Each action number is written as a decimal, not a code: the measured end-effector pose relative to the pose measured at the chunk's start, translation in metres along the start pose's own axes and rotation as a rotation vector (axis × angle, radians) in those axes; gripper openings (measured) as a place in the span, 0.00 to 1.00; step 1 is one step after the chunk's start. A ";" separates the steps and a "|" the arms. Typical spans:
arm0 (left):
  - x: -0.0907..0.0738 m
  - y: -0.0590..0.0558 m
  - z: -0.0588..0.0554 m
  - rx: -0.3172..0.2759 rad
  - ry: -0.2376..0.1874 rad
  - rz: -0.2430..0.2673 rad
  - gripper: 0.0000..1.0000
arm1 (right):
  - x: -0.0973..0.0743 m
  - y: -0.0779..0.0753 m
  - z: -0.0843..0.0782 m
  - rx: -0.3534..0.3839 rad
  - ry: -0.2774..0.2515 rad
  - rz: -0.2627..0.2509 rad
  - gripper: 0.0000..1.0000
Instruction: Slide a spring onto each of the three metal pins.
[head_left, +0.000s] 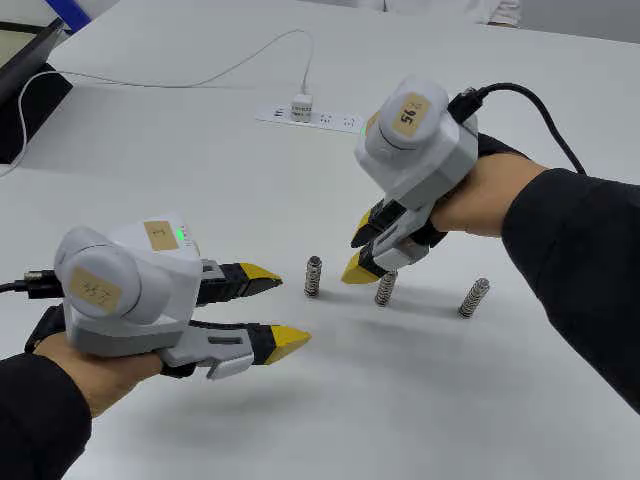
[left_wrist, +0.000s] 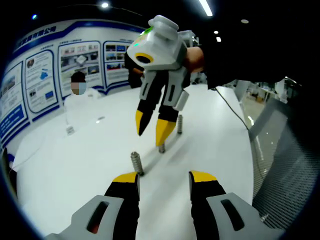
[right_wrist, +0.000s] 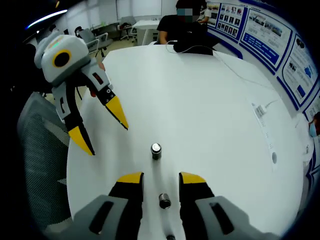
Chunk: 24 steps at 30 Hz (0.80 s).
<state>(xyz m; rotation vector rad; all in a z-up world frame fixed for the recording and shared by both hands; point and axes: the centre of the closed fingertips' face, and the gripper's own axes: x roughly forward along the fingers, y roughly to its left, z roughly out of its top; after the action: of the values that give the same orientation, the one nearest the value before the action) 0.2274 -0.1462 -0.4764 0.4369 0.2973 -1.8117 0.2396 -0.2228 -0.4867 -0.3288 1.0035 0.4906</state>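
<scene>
Left claw (head_left: 275, 305) hovers low over the white counter (head_left: 450, 400) at the near left. Its jaws are spread wide and hold nothing, and it lies roughly level, aimed rightward along the row. Just beyond its farther tip stands the left spring (head_left: 313, 276), upright, its long axis vertical. In the left gripper view this coil sits close by the tip of the left-hand jaw, outside the gap rather than in it.

Next along is the middle spring (head_left: 386, 288), also upright, and this is the one that matters. The right claw (head_left: 360, 250) hangs over it, pointing steeply down, jaws parted and gripping nothing. In the right gripper view the coil's round top shows in the gap between the jaws, behind the tips, with space on either side, so the claw looks almost straight down the spring's axis. In the head view one yellow tip is just beside the coil's upper end; whether it touches I cannot tell. Farthest right, the right spring (head_left: 473, 297) stands apart from both claws.

All three coils look seated already. Each shows a bright round end at its top that I take for a pin, though the shafts are hidden inside the turns. By my judgement the coming move belongs to the right claw, the nearer one. With the middle spring directly below it, that move runs along the vertical axis, either a short press down to seat the coil or a straight lift clear.
</scene>
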 end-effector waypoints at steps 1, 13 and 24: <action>0.000 0.000 0.001 0.000 -0.001 -0.001 0.40 | -0.002 0.000 -0.001 0.003 -0.005 -0.003 0.30; 0.001 -0.002 0.004 0.004 0.000 -0.004 0.42 | -0.032 -0.003 -0.028 0.080 -0.080 -0.077 0.34; 0.000 0.000 0.005 -0.008 0.001 0.005 0.45 | -0.056 -0.010 -0.056 0.166 -0.154 -0.162 0.41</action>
<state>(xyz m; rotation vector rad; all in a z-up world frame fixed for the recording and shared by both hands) 0.2272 -0.1483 -0.4721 0.4324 0.3033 -1.8051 0.1797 -0.2717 -0.4666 -0.2183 0.8538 0.2794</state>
